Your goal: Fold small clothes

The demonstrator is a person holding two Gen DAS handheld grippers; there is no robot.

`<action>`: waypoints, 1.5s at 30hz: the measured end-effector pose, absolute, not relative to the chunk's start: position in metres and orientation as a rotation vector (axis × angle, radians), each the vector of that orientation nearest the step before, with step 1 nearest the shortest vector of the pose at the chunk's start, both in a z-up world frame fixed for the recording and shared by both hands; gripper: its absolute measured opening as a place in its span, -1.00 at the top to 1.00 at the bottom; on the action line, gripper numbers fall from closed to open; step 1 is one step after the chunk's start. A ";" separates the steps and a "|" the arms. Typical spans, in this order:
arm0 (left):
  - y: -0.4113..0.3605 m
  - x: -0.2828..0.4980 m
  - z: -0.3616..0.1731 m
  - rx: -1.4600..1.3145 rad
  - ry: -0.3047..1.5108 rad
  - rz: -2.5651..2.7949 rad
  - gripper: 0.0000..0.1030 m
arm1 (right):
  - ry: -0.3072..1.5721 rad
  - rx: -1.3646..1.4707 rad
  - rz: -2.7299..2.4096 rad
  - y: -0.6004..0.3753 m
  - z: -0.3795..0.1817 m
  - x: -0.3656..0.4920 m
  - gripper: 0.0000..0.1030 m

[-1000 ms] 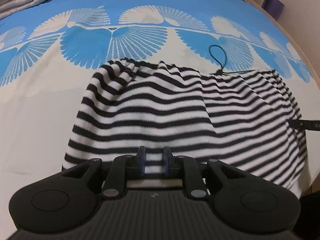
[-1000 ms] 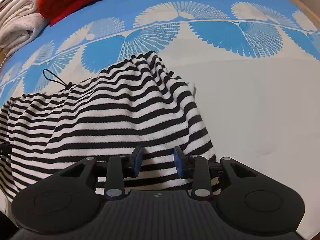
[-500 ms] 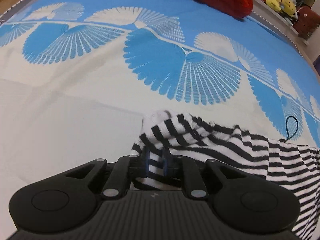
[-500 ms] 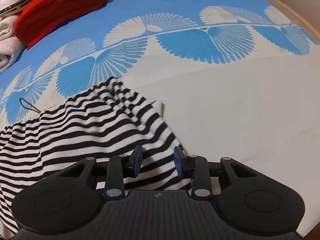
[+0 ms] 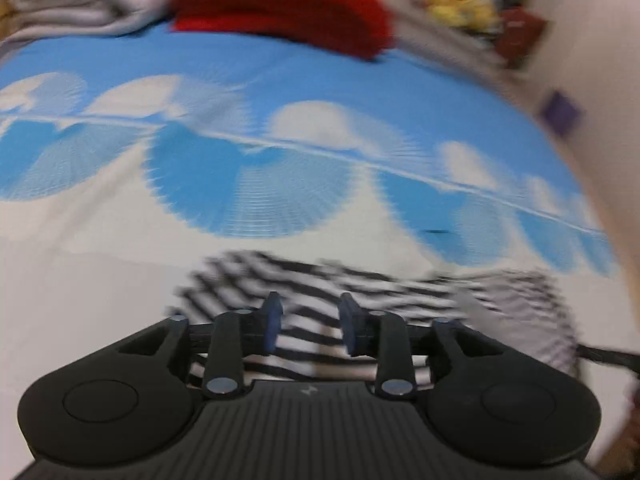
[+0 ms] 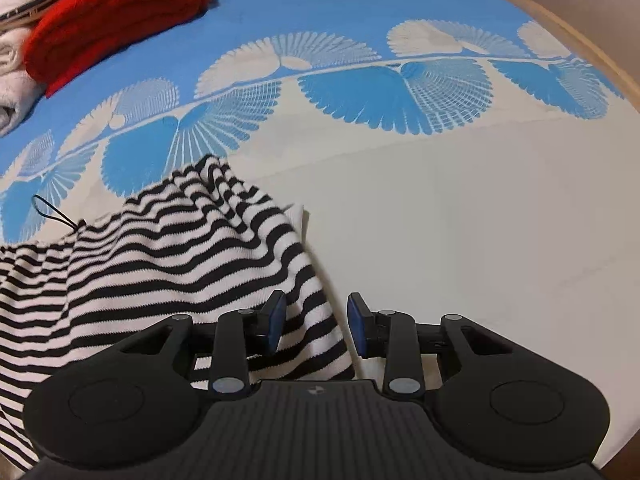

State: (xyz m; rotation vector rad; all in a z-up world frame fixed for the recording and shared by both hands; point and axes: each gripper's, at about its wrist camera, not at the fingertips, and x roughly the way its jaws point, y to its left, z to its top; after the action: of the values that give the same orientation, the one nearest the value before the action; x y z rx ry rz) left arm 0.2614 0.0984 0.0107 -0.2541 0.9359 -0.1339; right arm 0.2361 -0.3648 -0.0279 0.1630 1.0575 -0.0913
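Observation:
A black-and-white striped knit garment (image 5: 360, 280) lies rumpled on the blue-and-white bedspread (image 5: 100, 280). My left gripper (image 5: 308, 324) hovers over its near edge; its jaws are opening and the pads do not press the cloth beneath them. This view is blurred by motion. In the right wrist view the garment (image 6: 160, 256) spreads to the left, with a thin black loop (image 6: 52, 212) at its far edge. My right gripper (image 6: 316, 320) is open over the garment's right corner. A strip of striped cloth runs between its pads, and there is a gap on the right side.
A red knit piece (image 6: 112, 12) and folded white cloth (image 6: 10, 76) sit at the far end of the bed. Yellow toys (image 5: 460, 0) and a purple object (image 5: 560, 112) lie beyond the bed's right edge. A wooden rim (image 6: 580, 36) bounds the bed. White bedspread (image 6: 480, 220) stretches to the right.
The left gripper carried a striped corner across, then spread its jaws off the cloth and lifted away. The right gripper's jaws kept the same spread while its view shifted slightly.

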 end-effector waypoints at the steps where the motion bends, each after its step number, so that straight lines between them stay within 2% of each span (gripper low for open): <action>1: 0.090 0.258 0.011 -0.241 0.953 -0.185 -0.04 | 1.050 0.167 -0.088 -0.366 -0.026 0.235 0.32; 5: 0.054 0.262 -0.028 -0.055 1.131 -0.241 -0.02 | 1.042 0.168 -0.047 -0.366 -0.022 0.229 0.30; 7: 0.048 0.267 -0.040 -0.003 1.138 -0.203 -0.03 | 1.042 0.150 -0.030 -0.364 -0.022 0.227 0.29; 13: 0.069 0.231 0.005 -0.083 1.009 -0.292 -0.03 | 1.030 0.152 0.098 -0.363 -0.010 0.207 0.28; 16: 0.077 0.217 0.001 -0.097 1.089 -0.412 -0.02 | 1.116 0.135 0.194 -0.363 -0.019 0.197 0.07; 17: 0.076 0.217 -0.012 -0.056 1.146 -0.409 -0.01 | 1.165 0.084 0.202 -0.361 -0.027 0.193 0.07; 19: 0.071 0.217 -0.037 0.066 1.215 -0.345 0.37 | 1.236 -0.038 0.182 -0.357 -0.042 0.188 0.07; 20: 0.071 0.216 -0.038 0.083 1.215 -0.327 0.38 | 1.235 -0.060 0.179 -0.358 -0.043 0.186 0.04; 21: 0.072 0.214 -0.029 0.064 1.199 -0.309 0.36 | 1.216 -0.046 0.176 -0.360 -0.039 0.184 0.04; 23: 0.078 0.203 0.003 -0.009 1.097 -0.251 0.15 | 1.153 0.008 0.143 -0.366 -0.025 0.179 0.05; 24: 0.083 0.193 0.022 -0.060 1.023 -0.231 -0.11 | 1.118 0.034 0.127 -0.370 -0.017 0.175 0.05; 25: 0.086 0.181 0.039 -0.095 0.963 -0.218 -0.25 | 1.081 0.055 0.119 -0.372 -0.009 0.170 0.05; 29: 0.079 0.130 0.084 -0.067 0.789 -0.169 -0.32 | 0.956 0.004 0.115 -0.366 0.014 0.154 0.05; 33: 0.070 0.075 0.083 -0.036 0.637 -0.123 -0.53 | 0.869 -0.016 0.097 -0.354 0.028 0.141 0.05; 40: 0.074 0.046 0.073 -0.016 0.620 -0.031 -0.54 | 0.714 -0.025 0.092 -0.315 0.048 0.117 0.06; 45: 0.093 0.050 0.072 -0.040 0.624 0.044 -0.54 | 0.717 -0.096 0.084 -0.281 0.040 0.108 0.06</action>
State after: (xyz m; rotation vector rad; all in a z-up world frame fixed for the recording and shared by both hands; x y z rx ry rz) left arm 0.0496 0.0930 0.0723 -0.0402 0.6241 0.0443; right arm 0.1075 -0.2810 0.0404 -0.0963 0.7170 0.0840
